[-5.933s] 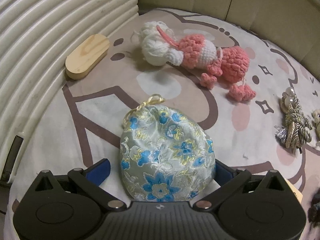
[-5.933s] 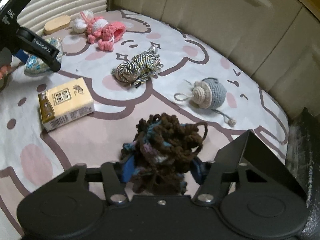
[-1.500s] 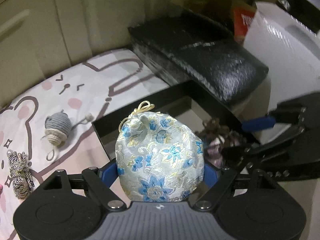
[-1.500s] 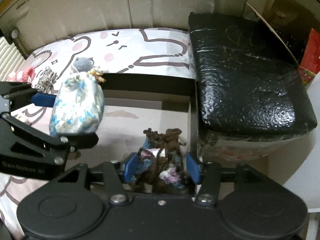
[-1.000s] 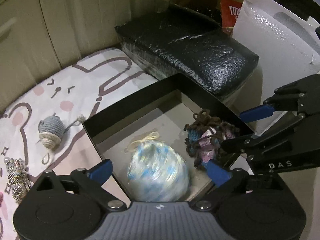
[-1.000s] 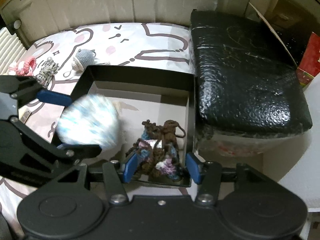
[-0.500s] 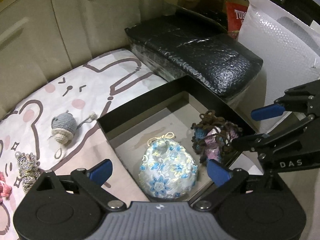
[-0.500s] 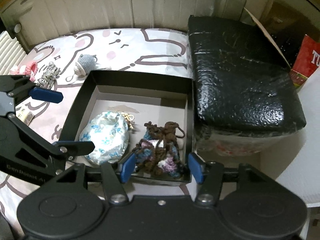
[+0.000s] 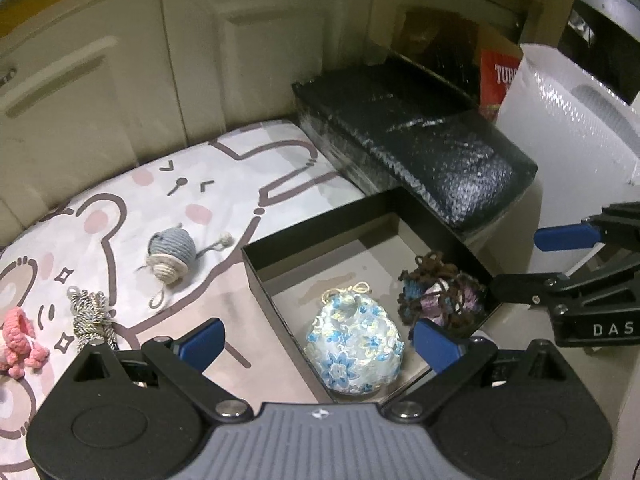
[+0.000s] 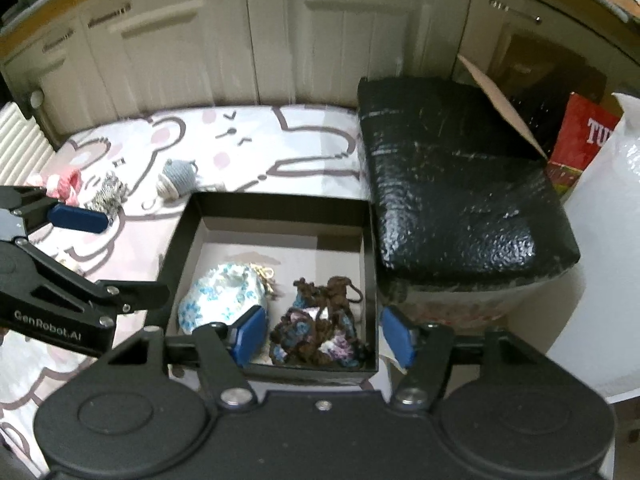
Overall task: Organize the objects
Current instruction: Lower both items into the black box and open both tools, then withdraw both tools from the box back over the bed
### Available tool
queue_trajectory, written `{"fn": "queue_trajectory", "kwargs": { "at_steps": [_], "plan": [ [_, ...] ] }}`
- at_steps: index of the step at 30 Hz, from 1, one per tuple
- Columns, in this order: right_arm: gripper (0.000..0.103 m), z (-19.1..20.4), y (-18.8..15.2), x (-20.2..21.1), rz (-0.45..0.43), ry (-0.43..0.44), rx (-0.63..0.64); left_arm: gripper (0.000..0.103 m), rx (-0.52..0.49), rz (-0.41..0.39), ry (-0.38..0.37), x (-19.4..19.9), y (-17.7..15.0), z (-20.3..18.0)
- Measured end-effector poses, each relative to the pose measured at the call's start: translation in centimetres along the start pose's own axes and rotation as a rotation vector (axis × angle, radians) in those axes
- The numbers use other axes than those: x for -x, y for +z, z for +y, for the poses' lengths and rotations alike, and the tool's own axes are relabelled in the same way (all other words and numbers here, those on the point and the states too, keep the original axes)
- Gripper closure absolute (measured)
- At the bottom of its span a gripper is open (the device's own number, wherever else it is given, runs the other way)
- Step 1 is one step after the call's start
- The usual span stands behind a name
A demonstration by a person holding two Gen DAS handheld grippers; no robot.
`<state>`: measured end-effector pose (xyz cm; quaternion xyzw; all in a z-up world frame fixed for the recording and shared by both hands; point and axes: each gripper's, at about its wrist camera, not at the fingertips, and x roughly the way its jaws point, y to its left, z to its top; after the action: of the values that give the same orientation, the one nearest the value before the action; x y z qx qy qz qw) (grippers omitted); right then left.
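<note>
A black open box (image 9: 256, 276) (image 10: 370, 256) stands at the mat's edge. Inside lie a blue-flowered silk pouch (image 9: 354, 344) (image 10: 222, 294) and a brown yarn bundle (image 9: 438, 294) (image 10: 318, 328), side by side. My left gripper (image 9: 318, 344) is open and empty, raised above the box's near left corner. My right gripper (image 10: 324, 334) is open and empty, raised above the yarn bundle. Each gripper shows in the other's view: the right one in the left wrist view (image 9: 568, 264), the left one in the right wrist view (image 10: 72, 248).
On the cartoon mat (image 9: 224, 184) lie a grey knitted mouse (image 9: 172, 254) (image 10: 178, 176), a twisted cord bundle (image 9: 92, 316) (image 10: 108, 194) and a pink crochet toy (image 9: 18, 340) (image 10: 66, 184). A black wrapped block (image 9: 416, 148) (image 10: 460, 184) adjoins the box. A white bubble-wrap roll (image 9: 576, 128) stands right.
Both grippers opened and dropped the pouch and the yarn bundle into the box, then rose and drew back. The pouch has settled beside the yarn.
</note>
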<state>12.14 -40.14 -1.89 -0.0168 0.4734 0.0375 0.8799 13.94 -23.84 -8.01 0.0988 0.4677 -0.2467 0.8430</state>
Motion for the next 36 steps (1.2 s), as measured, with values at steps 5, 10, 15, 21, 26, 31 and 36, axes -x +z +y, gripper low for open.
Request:
{"fn": "queue_trajectory", "kwargs": {
  "at_steps": [5, 10, 15, 21, 26, 31, 36],
  "plan": [
    [0.025, 0.3, -0.2, 1.3, -0.041, -0.019, -0.014, 0.003, 0.025, -0.020, 0.005, 1.4, -0.3, 0.4],
    [0.011, 0.3, -0.4, 1.9, -0.069, -0.063, -0.046, 0.002, 0.066, -0.041, 0.013, 2.7, -0.7, 1.2],
    [0.001, 0.0, -0.7, 2.5, -0.087, -0.092, -0.079, 0.000, 0.098, -0.059, 0.028, 3.5, -1.3, 2.1],
    [0.000, 0.1, -0.9, 3.2, -0.108, -0.103, -0.106, 0.000, 0.135, -0.078, 0.037, 4.3, -1.8, 2.8],
    [0.000, 0.3, -1.2, 3.4, -0.114, -0.112, -0.112, 0.000, 0.152, -0.096, 0.054, 5.0, -2.0, 3.4],
    [0.000, 0.9, -1.1, 3.2, -0.144, -0.128, -0.116, 0.000, 0.185, -0.114, 0.089, 5.7, -2.4, 4.9],
    [0.000, 2.3, -0.4, 2.7, -0.149, -0.116, -0.110, 0.000, 0.231, -0.116, 0.131, 6.4, -3.4, 7.4]
  ]
}}
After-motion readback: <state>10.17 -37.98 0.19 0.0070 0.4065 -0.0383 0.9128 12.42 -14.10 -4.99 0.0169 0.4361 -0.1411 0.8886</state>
